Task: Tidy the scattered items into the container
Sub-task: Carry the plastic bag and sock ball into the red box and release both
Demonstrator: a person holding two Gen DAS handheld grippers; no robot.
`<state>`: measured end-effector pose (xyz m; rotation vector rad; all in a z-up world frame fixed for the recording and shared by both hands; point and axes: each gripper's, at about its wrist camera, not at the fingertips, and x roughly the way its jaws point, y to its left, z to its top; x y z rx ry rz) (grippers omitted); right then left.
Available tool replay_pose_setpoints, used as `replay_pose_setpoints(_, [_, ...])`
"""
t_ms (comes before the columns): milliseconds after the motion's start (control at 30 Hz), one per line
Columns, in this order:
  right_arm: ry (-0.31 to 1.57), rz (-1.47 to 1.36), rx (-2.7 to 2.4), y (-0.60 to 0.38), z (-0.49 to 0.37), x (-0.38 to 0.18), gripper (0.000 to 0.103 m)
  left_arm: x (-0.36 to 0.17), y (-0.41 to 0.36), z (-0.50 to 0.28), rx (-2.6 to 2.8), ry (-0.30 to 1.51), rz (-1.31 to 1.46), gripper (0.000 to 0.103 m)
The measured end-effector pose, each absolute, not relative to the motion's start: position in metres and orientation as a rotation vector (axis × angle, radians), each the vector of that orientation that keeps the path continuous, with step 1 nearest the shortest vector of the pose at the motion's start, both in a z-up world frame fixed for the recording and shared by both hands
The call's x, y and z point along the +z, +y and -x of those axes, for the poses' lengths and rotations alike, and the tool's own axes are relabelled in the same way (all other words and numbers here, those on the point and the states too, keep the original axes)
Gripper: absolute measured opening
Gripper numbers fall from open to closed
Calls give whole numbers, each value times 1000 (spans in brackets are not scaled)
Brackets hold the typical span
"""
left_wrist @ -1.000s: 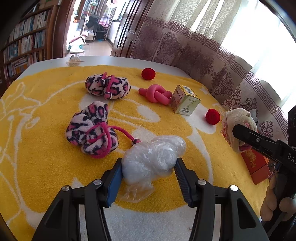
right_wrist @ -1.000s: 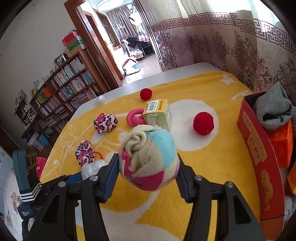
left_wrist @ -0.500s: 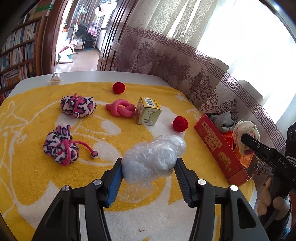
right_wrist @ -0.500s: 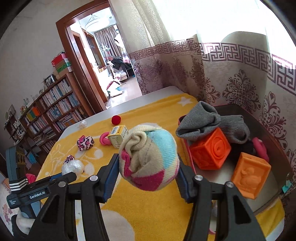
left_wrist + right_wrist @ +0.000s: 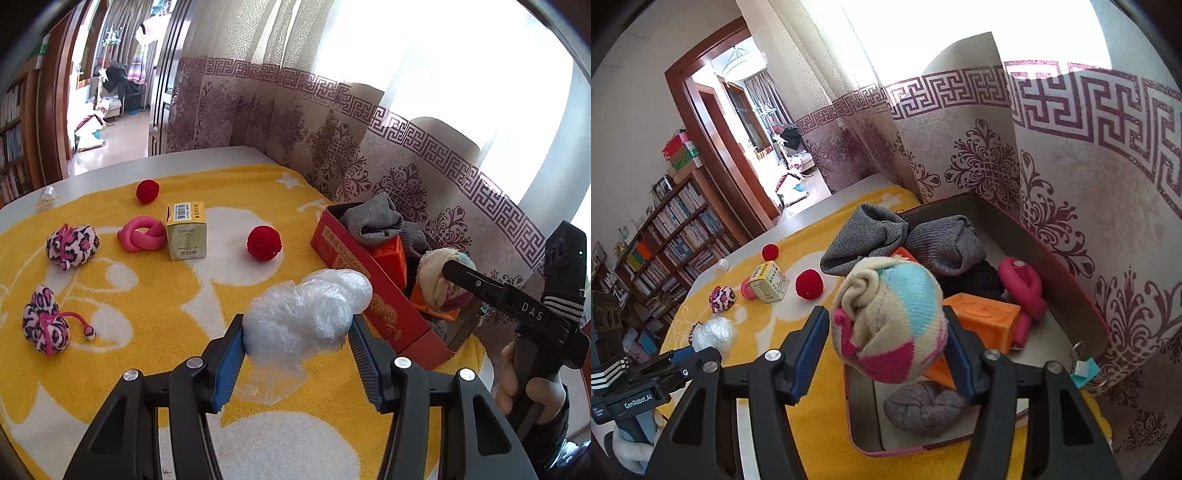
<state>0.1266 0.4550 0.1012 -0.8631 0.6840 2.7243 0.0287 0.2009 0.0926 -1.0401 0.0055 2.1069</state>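
The right tool (image 5: 888,334), clamped on a rolled striped sock (image 5: 888,321), now hangs over the red tin (image 5: 373,295), hiding part of its contents. The left tool (image 5: 297,349) grips a crumpled plastic bag (image 5: 306,314) above the yellow-towelled table (image 5: 147,295), nearer the tin than a second ago.

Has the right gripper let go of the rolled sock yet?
No, the right gripper is shut on the rolled sock, held above the red box.
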Motion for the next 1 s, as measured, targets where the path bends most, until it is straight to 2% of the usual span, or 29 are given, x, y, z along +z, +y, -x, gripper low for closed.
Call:
replay_pose_setpoints(33, [698, 834, 2726, 458, -130, 103, 80, 95, 205, -30, 2105, 12, 1035, 57])
replay_pose_setpoints(67, [709, 799, 2728, 461, -135, 106, 81, 97, 209, -32, 2102, 20, 1029, 57])
replay_pose_setpoints(633, [678, 579, 2680, 498, -176, 123, 81, 124, 322, -45, 1970, 157, 928, 57])
replay_pose_setpoints(867, [723, 544, 2662, 510, -183, 120, 81, 123, 369, -40, 1928, 196, 903, 58])
replay_pose_setpoints(900, [729, 544, 2659, 511, -183, 119, 81, 122, 374, -40, 1925, 201, 899, 66])
replay_pose_setpoints(933, [736, 545, 2654, 513, -183, 118, 81, 121, 377, -39, 1926, 201, 897, 83])
replay_pose_setpoints(967, [743, 546, 2651, 514, -183, 117, 81, 120, 379, -38, 1928, 195, 894, 90])
replay_pose_setpoints(1000, [746, 550, 2649, 515, -184, 116, 81, 119, 378, -37, 1928, 185, 889, 92])
